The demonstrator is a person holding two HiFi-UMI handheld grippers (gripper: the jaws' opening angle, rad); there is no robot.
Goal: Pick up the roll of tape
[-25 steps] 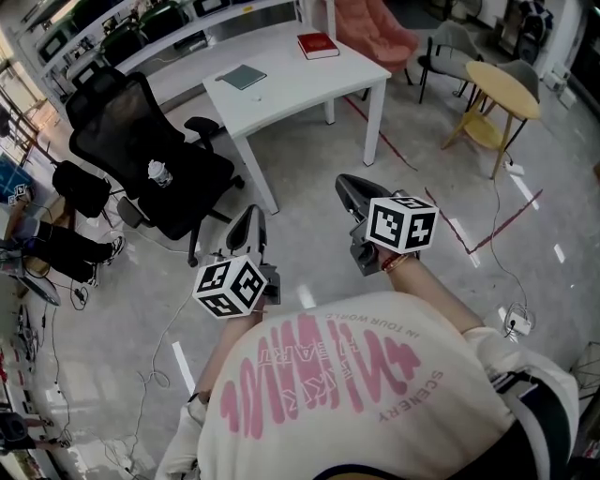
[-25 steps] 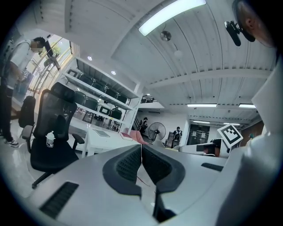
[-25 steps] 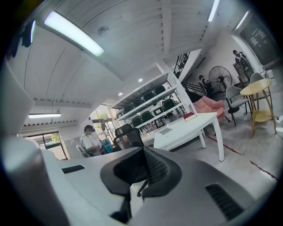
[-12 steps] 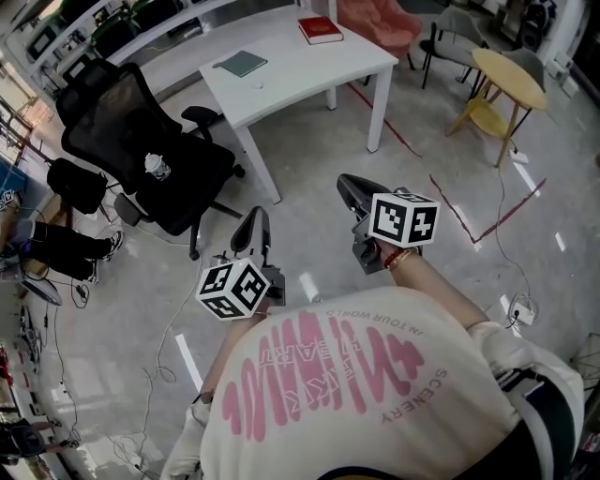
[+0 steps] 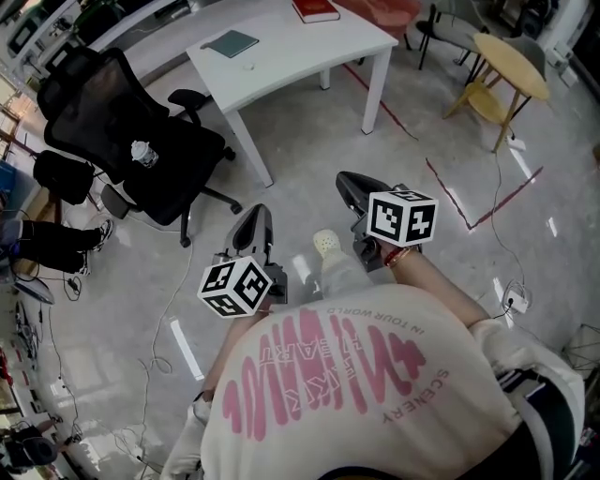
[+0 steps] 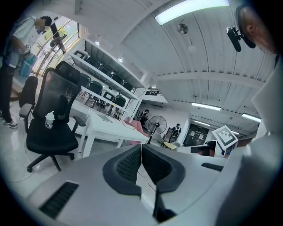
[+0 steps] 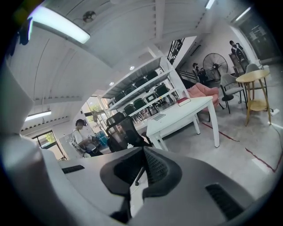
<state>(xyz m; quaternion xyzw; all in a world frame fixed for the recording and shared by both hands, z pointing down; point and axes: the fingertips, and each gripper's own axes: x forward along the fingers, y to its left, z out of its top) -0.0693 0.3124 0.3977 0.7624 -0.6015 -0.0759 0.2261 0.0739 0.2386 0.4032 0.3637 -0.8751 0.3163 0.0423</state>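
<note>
Head view: left gripper [image 5: 255, 217] and right gripper [image 5: 350, 182] above floor [image 5: 309, 150], both sets of fingers pressed together, empty.

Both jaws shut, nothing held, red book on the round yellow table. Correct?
No. The red book lies on the white table, not the yellow table; the head view shows it. Left gripper and right gripper are shut, nothing held.
</note>
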